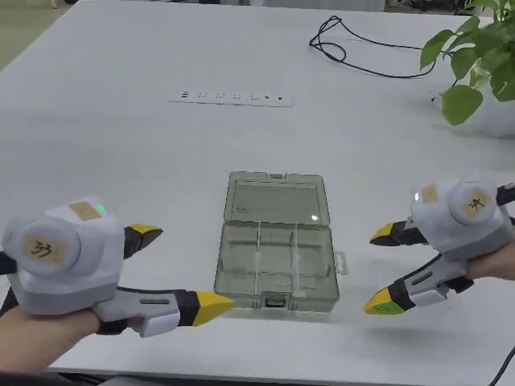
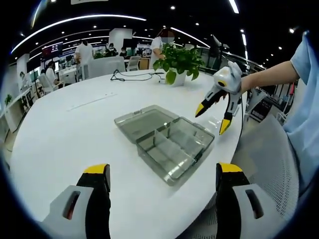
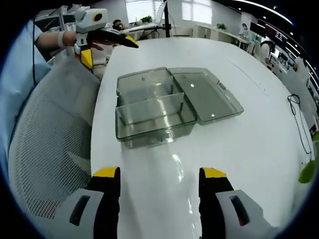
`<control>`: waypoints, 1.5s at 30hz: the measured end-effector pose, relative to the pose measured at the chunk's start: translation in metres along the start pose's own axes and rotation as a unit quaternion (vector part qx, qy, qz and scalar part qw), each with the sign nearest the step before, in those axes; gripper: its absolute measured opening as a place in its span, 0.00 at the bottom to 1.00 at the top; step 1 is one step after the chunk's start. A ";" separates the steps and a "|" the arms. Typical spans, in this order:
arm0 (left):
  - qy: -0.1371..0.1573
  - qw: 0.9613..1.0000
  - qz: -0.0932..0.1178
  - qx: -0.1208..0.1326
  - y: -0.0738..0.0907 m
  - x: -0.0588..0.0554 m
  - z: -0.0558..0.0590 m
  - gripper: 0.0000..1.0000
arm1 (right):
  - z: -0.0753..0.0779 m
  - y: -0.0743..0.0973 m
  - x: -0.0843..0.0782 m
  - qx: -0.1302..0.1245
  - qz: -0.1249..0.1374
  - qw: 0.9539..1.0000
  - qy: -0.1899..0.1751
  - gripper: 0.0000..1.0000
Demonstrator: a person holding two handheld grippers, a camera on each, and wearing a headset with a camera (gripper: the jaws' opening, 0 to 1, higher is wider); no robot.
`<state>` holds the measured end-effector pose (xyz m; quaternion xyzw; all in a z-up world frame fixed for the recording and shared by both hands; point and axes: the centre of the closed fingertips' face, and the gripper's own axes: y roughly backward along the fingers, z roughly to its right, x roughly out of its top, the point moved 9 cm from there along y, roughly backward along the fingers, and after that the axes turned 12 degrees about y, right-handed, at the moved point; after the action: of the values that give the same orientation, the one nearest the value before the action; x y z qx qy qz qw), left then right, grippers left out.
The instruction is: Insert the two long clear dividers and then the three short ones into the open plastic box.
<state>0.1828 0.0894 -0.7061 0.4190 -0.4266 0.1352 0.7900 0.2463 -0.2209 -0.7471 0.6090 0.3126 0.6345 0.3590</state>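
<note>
Table: one white table [image 1: 121, 153], seen in the head view, carrying all items listed below.
Plastic box: one clear plastic box [image 1: 241, 294], near the table's front edge, midway between the two grippers. It touches neither.
Lid: one lid [image 1: 278, 199], swung fully open and lying flat on the table behind the base, joined to it along the rear edge.
Long dividers: two counted. First divider [image 1: 257, 256] and second divider [image 1: 296, 257] stand upright inside the base, running front to back and parting it into three lanes.
Short dividers: whether any cross pieces are fitted cannot be told. None is seen loose on the table.
Left gripper: one left gripper [image 1: 179, 267], left of the box and near its front corner. Its jaws are spread wide with nothing between them. The yellow tips point toward the box but are apart from it.
Right gripper: one right gripper [image 1: 379, 270], right of the box. Its jaws are likewise spread and empty, clear of the box wall.
Socket strip: one strip [image 1: 232, 97], flat on the table well behind the box.
Cable: one black cable [image 1: 354, 55], looped at the far side.
Plant: one green plant [image 1: 471, 56], at the far right corner.
</note>
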 end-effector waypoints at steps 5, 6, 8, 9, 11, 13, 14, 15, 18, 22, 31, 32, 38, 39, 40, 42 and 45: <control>0.001 1.000 0.001 0.000 0.000 0.000 0.002 0.89 | 0.009 -0.008 -0.011 0.009 -0.019 1.000 0.006 0.52; 0.001 1.000 0.000 -0.001 -0.001 0.000 0.002 0.89 | 0.010 -0.009 -0.012 0.013 -0.027 0.999 0.011 0.51; 0.000 1.000 -0.003 -0.001 -0.001 -0.001 0.003 0.89 | 0.011 -0.012 -0.013 0.019 -0.036 0.999 0.017 0.49; 0.000 1.000 -0.003 -0.002 -0.001 -0.001 0.003 0.89 | 0.012 -0.013 -0.013 0.022 -0.038 0.999 0.020 0.48; 0.001 1.000 -0.002 -0.003 -0.002 -0.001 0.004 0.89 | 0.014 -0.014 -0.013 0.025 -0.051 0.998 0.036 0.48; 0.001 1.000 -0.002 -0.003 -0.002 -0.001 0.004 0.89 | 0.015 -0.018 -0.012 0.030 -0.060 0.997 0.050 0.46; 0.002 1.000 -0.002 -0.003 -0.003 -0.001 0.004 0.89 | 0.016 -0.019 -0.012 0.032 -0.062 0.996 0.052 0.45; 0.002 1.000 -0.002 -0.004 -0.003 -0.001 0.004 0.89 | 0.016 -0.021 -0.012 0.037 -0.068 0.995 0.056 0.44; 0.002 1.000 -0.002 -0.004 -0.004 0.000 0.003 0.89 | 0.019 -0.024 -0.013 0.042 -0.082 0.993 0.068 0.42; 0.003 1.000 -0.001 -0.004 -0.004 0.000 0.002 0.89 | 0.020 -0.023 -0.011 0.045 -0.087 0.992 0.077 0.40; 0.004 1.000 0.003 -0.006 -0.010 0.003 0.001 0.89 | 0.020 -0.025 -0.009 0.040 -0.104 0.988 0.107 0.37; 0.005 1.000 0.003 -0.007 -0.010 0.003 0.002 0.88 | 0.019 -0.025 -0.009 0.040 -0.103 0.988 0.107 0.35; 0.007 1.000 0.005 -0.011 -0.012 0.001 0.003 0.88 | 0.018 -0.024 -0.008 0.035 -0.103 0.989 0.103 0.33; 0.008 1.000 0.007 -0.011 -0.011 0.001 0.003 0.88 | 0.018 -0.025 -0.007 0.033 -0.104 0.989 0.104 0.33; 0.009 1.000 0.008 -0.011 -0.011 0.001 0.003 0.88 | 0.018 -0.025 -0.007 0.033 -0.104 0.988 0.105 0.33; 0.011 1.000 0.009 -0.010 -0.010 0.000 0.003 0.88 | 0.018 -0.025 -0.007 0.031 -0.105 0.988 0.104 0.33; 0.012 1.000 0.011 -0.009 -0.007 -0.001 0.003 0.89 | 0.017 -0.024 -0.006 0.030 -0.106 0.988 0.104 0.33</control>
<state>0.1850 0.0830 -0.7103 0.4053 -0.4230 0.1447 0.7974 0.2655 -0.2135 -0.7699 0.5138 0.4304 0.6425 0.3713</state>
